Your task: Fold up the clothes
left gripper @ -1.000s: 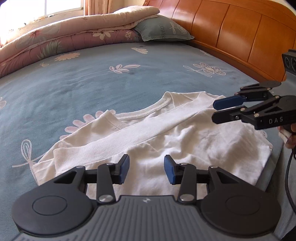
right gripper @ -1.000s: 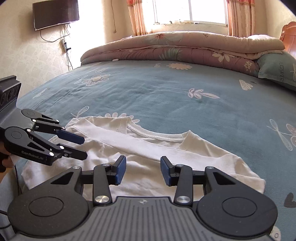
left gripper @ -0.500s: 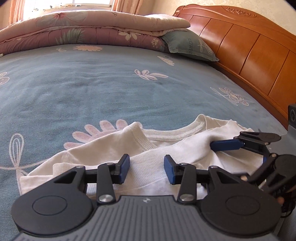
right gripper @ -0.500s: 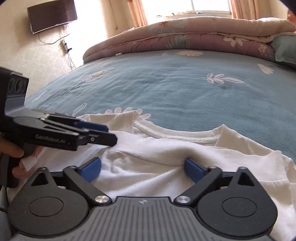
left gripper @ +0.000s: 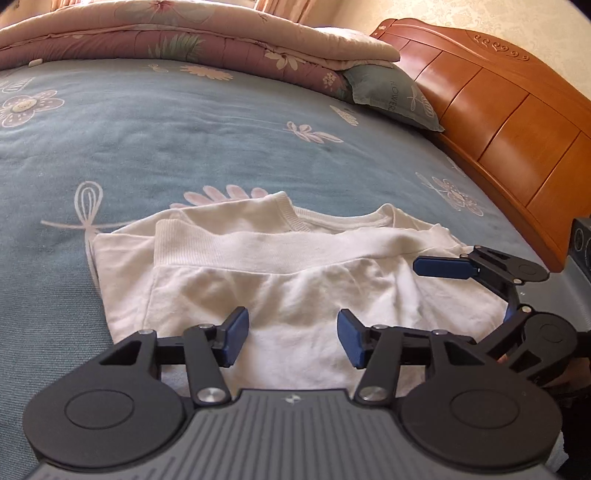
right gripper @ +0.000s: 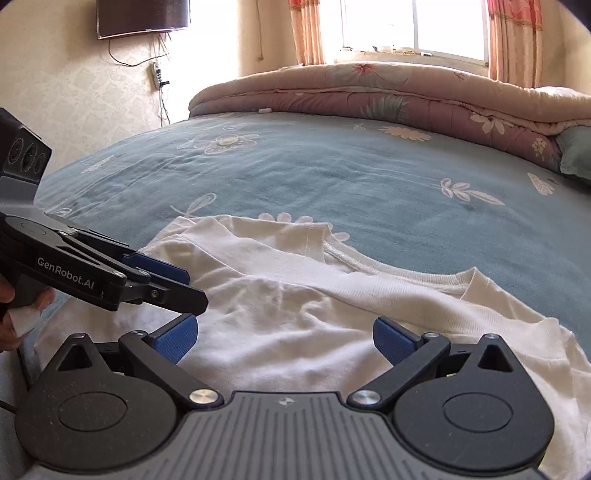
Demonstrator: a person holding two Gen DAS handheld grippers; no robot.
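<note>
One white garment (left gripper: 280,280) lies partly folded on the blue flowered bedspread (left gripper: 184,140), at the near edge of the bed, with its ribbed neckline on the side away from the cameras and one ribbed hem band laid across its middle. Two grippers work over it. The left gripper (left gripper: 291,334) hangs above the garment's near part; its two blue pads (left gripper: 234,332) are parted and the jaws are opening, with only cloth beneath the gap and nothing pinched. The right gripper (right gripper: 282,338) sits over the garment's near edge with its jaws spread as wide as they go, both pads clear of the fabric as far as the right wrist view shows. In the left wrist view the right gripper (left gripper: 476,291) appears at the garment's right end, one blue pad over the cloth. In the right wrist view the left gripper (right gripper: 162,280) reaches in over the garment's left end, held by a hand (right gripper: 14,314). Beyond the garment lie one folded pink quilt (right gripper: 369,96) and one grey-green pillow (left gripper: 391,96). One wooden headboard (left gripper: 498,122) stands right of the garment, one window (right gripper: 413,26) beyond the quilt, and one dark screen (right gripper: 142,16) on the wall.
</note>
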